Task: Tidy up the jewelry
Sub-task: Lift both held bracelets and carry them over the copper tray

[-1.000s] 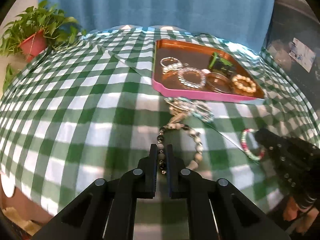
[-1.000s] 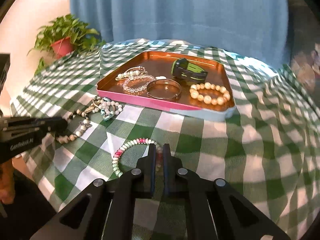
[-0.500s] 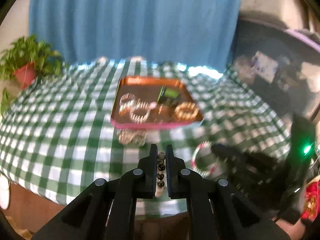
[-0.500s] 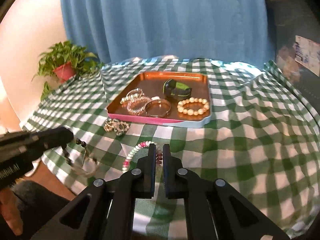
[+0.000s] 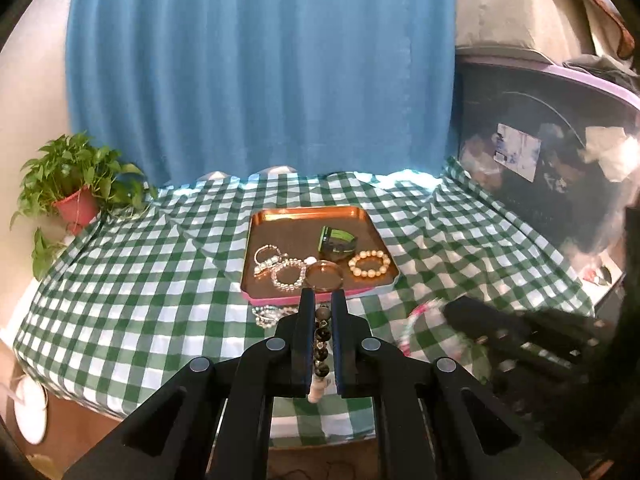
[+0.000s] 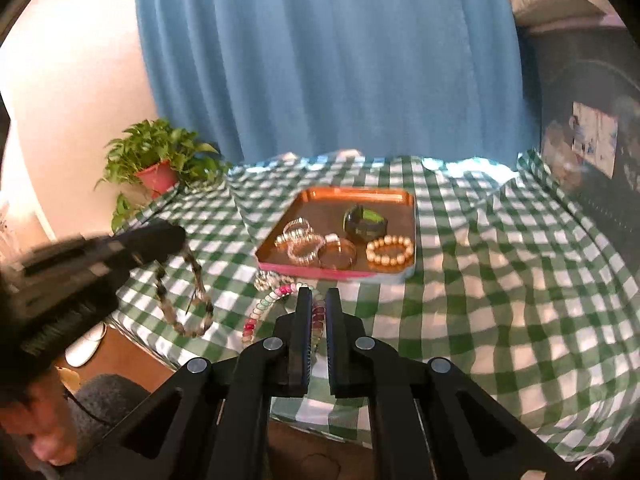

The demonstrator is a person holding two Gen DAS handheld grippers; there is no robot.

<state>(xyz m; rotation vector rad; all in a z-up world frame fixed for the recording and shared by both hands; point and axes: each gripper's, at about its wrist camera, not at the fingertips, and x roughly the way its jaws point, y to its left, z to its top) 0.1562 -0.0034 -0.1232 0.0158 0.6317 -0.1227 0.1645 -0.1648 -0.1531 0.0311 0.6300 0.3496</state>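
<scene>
Dark-and-grey beaded necklace (image 6: 188,300) hangs in a loop from the left gripper (image 5: 322,304), jaws clamped on a run of its dark beads; in the right wrist view the loop dangles clear of the cloth, over the table's near edge. Pink, green and white bead bracelet (image 6: 268,308) is pinched between the closed jaws of the right gripper (image 6: 318,300), its loop lifted off the table. 1 small pile of pale and turquoise beads (image 5: 270,314) remains on the green-and-white checked tablecloth (image 5: 140,280), just in front of the tray. Copper tray with pink rim (image 5: 276,216) sits mid-table and holds 5 items: a pearl-and-metal piece (image 5: 268,258), a clear crystal bracelet (image 5: 288,276), a bronze bangle (image 5: 325,275), a cream bead bracelet (image 5: 369,264) and a green-and-black band (image 5: 337,240). Potted plant in a red pot (image 5: 76,196) at the far left corner; blue curtain (image 5: 260,64) behind; dark storage bin (image 5: 560,168) at right.
</scene>
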